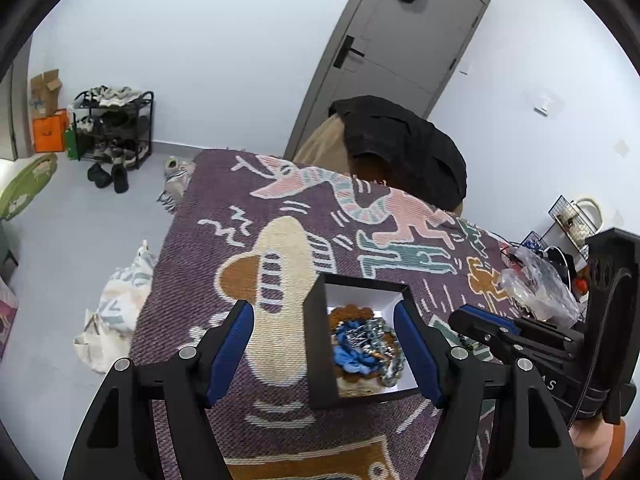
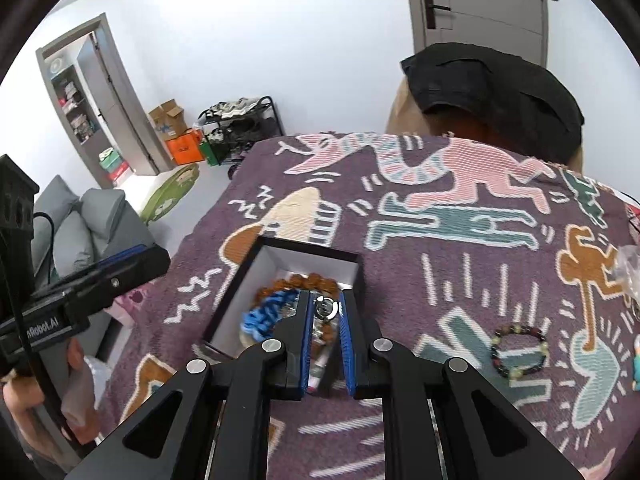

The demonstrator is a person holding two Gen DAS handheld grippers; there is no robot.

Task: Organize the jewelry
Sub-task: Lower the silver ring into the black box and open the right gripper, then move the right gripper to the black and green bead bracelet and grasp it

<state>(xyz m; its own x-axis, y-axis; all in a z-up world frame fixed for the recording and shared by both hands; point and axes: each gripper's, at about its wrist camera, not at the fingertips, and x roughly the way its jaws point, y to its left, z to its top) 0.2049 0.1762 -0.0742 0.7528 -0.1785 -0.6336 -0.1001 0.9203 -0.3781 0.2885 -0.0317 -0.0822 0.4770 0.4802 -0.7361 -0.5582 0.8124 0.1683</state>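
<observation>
The right tool [image 2: 325, 316], clamped on a watch [image 2: 325, 306], hung directly over the open black box [image 2: 240, 292] at lower centre of its frame, while the left tool [image 1: 324, 344], prongs apart and empty, straddled the box [image 1: 318, 344].

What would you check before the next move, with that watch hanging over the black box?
1. Watch clamped in right gripper: ok.
2. Watch over the black box, not outside: ok.
3. Left gripper open, nothing between its fingers pressed: ok.
4. Room left in box among the beads and blue piece: cannot tell.
5. Beaded bracelet on the cloth not yet boxed: not ok.
</observation>
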